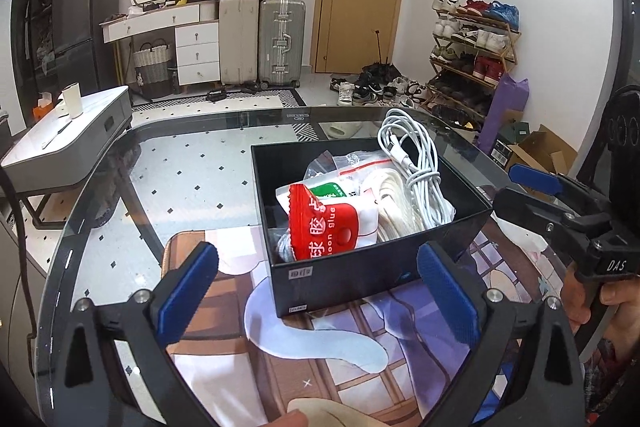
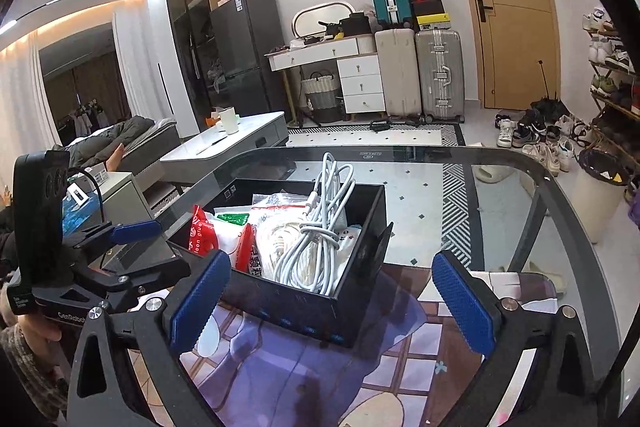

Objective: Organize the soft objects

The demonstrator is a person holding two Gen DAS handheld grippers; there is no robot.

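Note:
A black open box (image 1: pixel 340 273) stands on a printed mat (image 1: pixel 304 343) on the glass table; it also shows in the right wrist view (image 2: pixel 292 301). Inside lie a red and white glue bag (image 1: pixel 326 223), a clear zip bag (image 1: pixel 344 167), a cream cord bundle (image 1: pixel 394 211) and a white cable coil (image 1: pixel 412 155), which sticks up above the rim (image 2: pixel 320 227). My left gripper (image 1: pixel 318 289) is open and empty, just in front of the box. My right gripper (image 2: pixel 332 301) is open and empty at the box's near side; it appears at the right of the left wrist view (image 1: pixel 532 187).
The glass table edge (image 2: pixel 536 167) curves around the mat. Beyond it are a low grey cabinet (image 1: pixel 68 135), suitcases (image 1: pixel 260 39), a shoe rack (image 1: pixel 472 47) and a bin (image 2: pixel 596 195).

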